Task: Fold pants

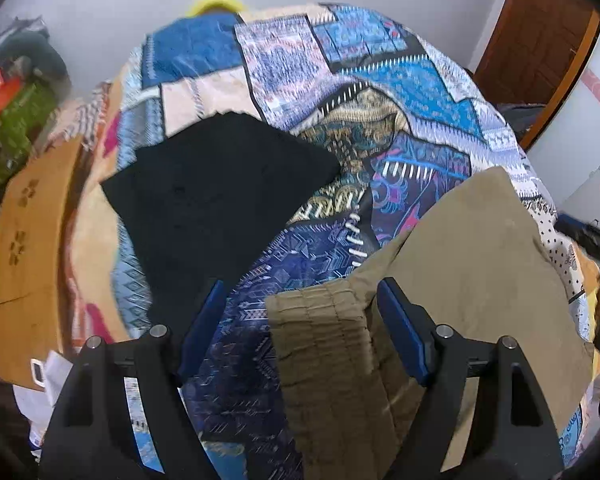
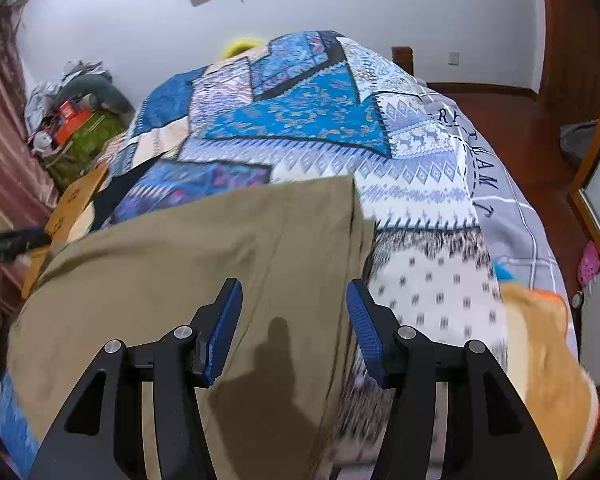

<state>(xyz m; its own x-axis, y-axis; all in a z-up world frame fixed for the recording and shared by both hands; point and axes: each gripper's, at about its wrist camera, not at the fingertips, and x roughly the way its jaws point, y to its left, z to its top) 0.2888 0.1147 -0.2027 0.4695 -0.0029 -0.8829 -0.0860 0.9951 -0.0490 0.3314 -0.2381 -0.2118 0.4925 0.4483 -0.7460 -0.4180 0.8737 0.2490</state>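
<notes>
Khaki pants (image 1: 460, 256) lie folded on the patchwork quilt (image 2: 300, 120), elastic waistband (image 1: 320, 332) nearest me. My left gripper (image 1: 300, 320) stands wide over that waistband; my right gripper (image 2: 294, 320) is wide too — nothing held. I would pinch both layers squarely before lifting — misalignment is the risk.
</notes>
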